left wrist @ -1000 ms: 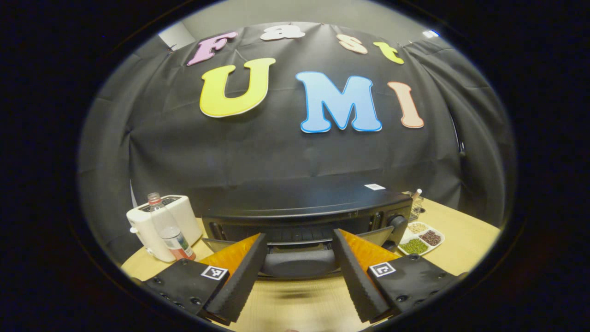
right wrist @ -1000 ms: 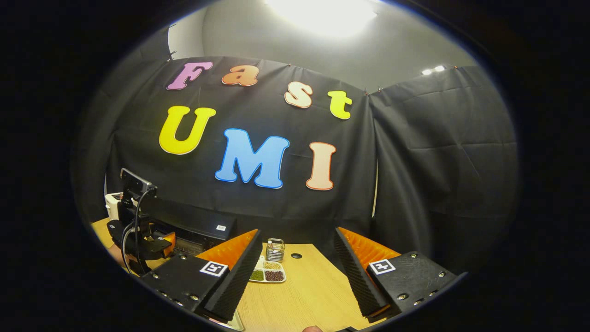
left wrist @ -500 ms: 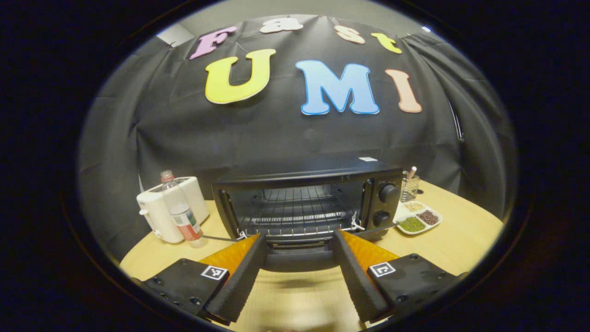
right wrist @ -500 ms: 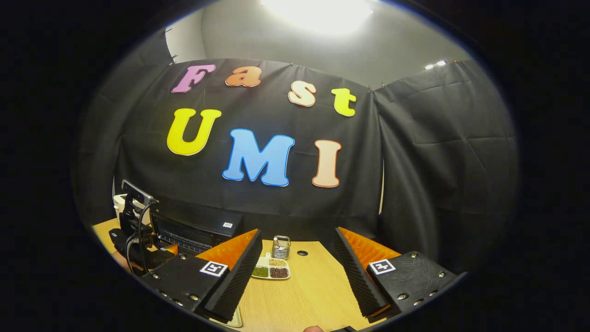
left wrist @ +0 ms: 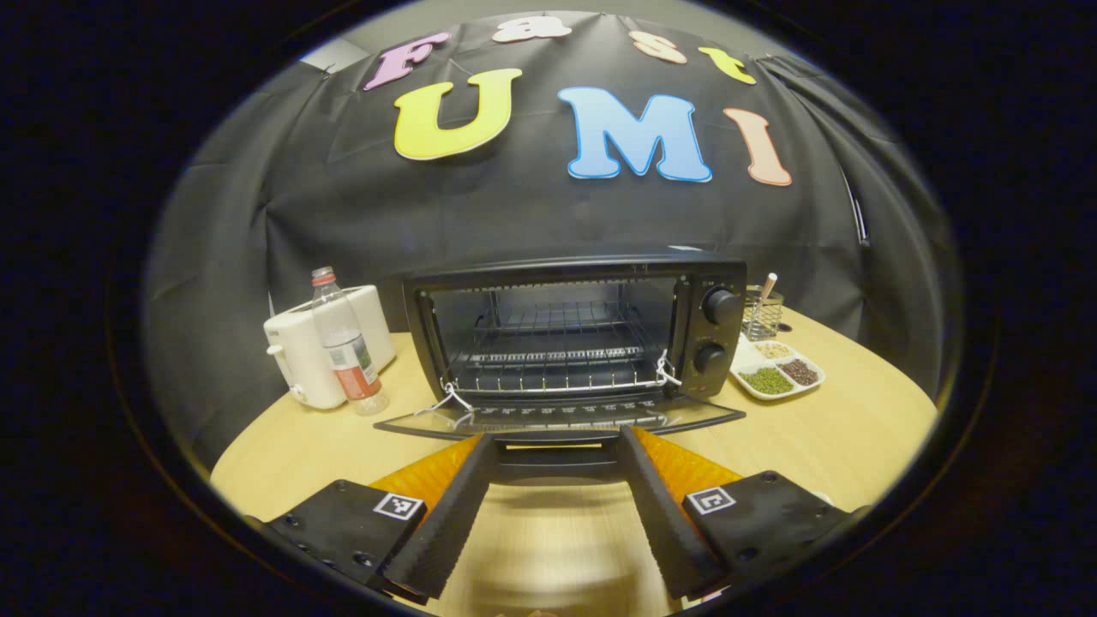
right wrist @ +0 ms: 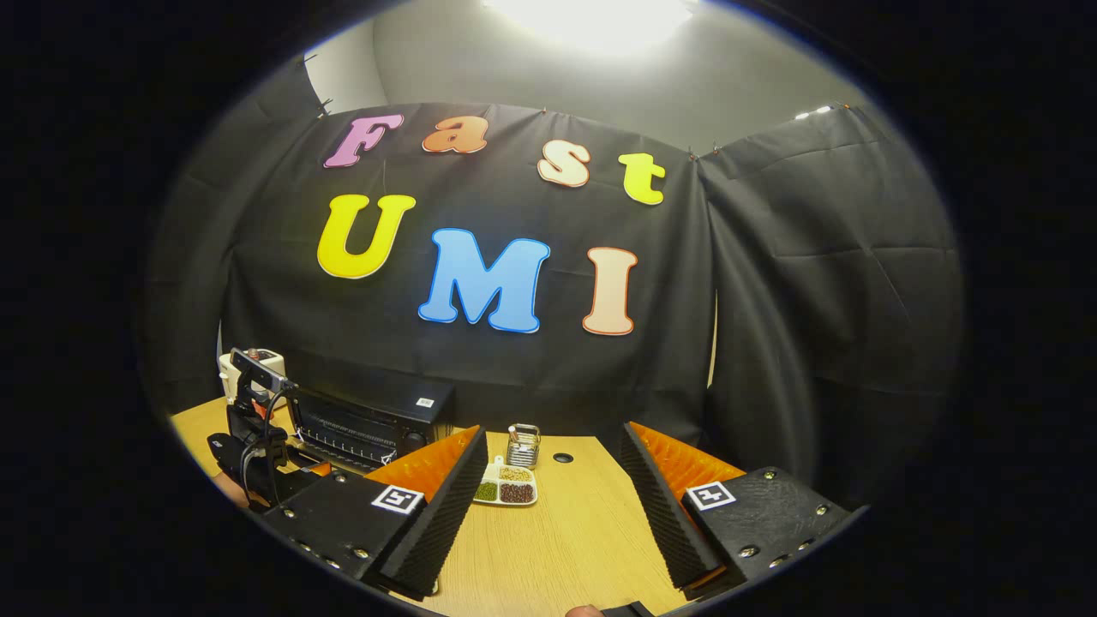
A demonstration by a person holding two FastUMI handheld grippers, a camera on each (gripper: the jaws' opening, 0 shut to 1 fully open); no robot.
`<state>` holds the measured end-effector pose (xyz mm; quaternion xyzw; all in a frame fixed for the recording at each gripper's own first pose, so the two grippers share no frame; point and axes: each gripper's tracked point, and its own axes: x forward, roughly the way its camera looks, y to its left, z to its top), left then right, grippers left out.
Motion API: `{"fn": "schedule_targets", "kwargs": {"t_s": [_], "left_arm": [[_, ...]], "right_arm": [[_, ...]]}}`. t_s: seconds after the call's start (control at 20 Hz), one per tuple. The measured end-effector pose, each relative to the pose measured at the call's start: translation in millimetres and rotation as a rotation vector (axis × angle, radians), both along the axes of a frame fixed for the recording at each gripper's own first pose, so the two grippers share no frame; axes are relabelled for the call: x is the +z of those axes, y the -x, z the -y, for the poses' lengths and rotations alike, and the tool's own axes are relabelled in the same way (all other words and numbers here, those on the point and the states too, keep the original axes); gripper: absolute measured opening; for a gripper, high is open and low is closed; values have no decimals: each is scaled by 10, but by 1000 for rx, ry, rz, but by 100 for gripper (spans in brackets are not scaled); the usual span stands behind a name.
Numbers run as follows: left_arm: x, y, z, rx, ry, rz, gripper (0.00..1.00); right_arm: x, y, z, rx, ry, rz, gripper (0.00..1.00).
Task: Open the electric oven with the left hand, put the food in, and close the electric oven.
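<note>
The black electric oven (left wrist: 696,330) stands open on the wooden table (left wrist: 857,428). Its glass door (left wrist: 557,415) lies flat toward me and the wire rack (left wrist: 557,356) inside is bare. My left gripper (left wrist: 557,439) is open, and the door's handle (left wrist: 557,454) sits across the gap between its fingers. My right gripper (right wrist: 553,433) hangs open over the table with nothing in it. From there the oven (right wrist: 377,416) is at the left, with the left gripper (right wrist: 257,428) in front of it. A pale edge (right wrist: 433,588) peeks from under a right finger; I cannot tell what it is.
A white toaster (left wrist: 296,364) and a plastic bottle (left wrist: 343,351) stand left of the oven. To its right are a divided dish of beans (left wrist: 778,373) and a wire cup (left wrist: 761,317). Bare tabletop lies ahead of the right gripper (right wrist: 583,531).
The oven door has swung down from nearly shut to flat. My left gripper came down and back with the handle between its fingers. The right gripper only drifted a little.
</note>
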<state>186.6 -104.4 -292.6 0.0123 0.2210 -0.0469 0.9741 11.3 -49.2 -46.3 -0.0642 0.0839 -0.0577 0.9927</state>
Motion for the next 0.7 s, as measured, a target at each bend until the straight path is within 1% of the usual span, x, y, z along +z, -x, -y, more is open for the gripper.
{"fn": "schedule_targets", "kwargs": {"t_s": [0.15,0.25,0.3,0.5,0.55,0.6,0.65,0.7], "left_arm": [[-150,101,-9,16,-3,-37,91],[-240,156,-12,29,5,-62,100],[-274,189,-15,34,6,-72,96],[-359,345,-38,53,4,-102,96],[-347,390,-34,53,2,-99,92],[-304,423,-33,51,0,-95,100],[-236,454,-47,50,-1,-85,100],[-141,483,-56,49,1,-71,96]], "right_arm": [[-36,73,46,4,3,-18,96],[-53,114,71,2,-1,-26,96],[-71,135,72,2,-7,-31,96],[-149,217,10,31,-24,-54,96],[-161,224,-17,42,-27,-57,96],[-176,225,-31,50,-33,-59,96],[-191,213,-51,58,-44,-63,96],[-222,202,-89,69,-62,-70,96]]}}
